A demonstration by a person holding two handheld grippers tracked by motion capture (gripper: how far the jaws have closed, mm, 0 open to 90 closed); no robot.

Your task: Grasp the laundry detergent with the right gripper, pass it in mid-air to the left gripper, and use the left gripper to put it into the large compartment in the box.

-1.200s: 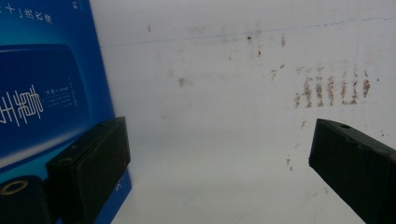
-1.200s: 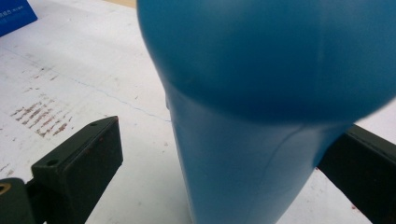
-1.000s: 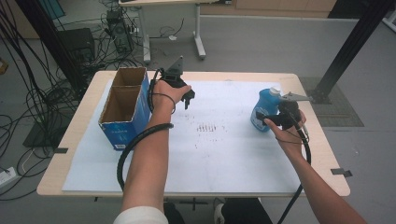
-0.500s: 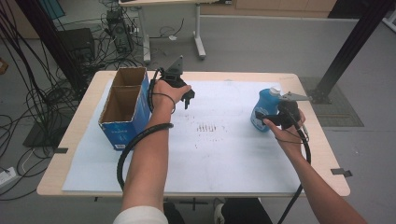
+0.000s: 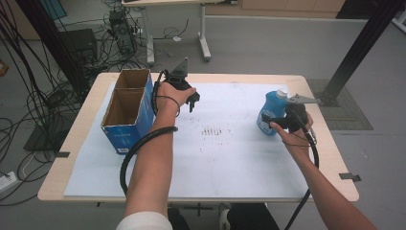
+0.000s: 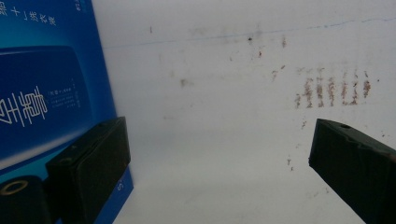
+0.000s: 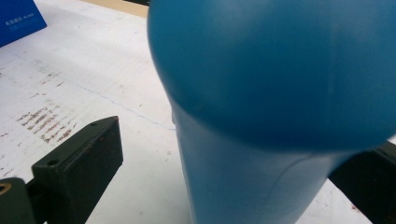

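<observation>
I am bringing my right gripper [image 5: 271,120], jaws wide, around the upright blue bottle [image 5: 269,111], not yet clamped, while my left gripper [image 5: 193,101] is hovering open beside the empty blue cardboard box [image 5: 125,130].

One bottle [image 5: 269,112], blue, stands at the right of the high view. One box [image 5: 128,110], open-topped with two compartments, stands at upper left of centre. Two tongs: the left tongs [image 5: 192,101] just right of the box, the right tongs [image 5: 273,122] at the bottle. Two hands hold them, the left hand [image 5: 171,93] and the right hand [image 5: 293,136]. One white sheet [image 5: 230,158] covers one tabletop [image 5: 72,148]. One patch of brown marks [image 5: 214,131] sits at the sheet's middle. Two more tables' legs [image 5: 205,33] show at the top of the frame.
</observation>
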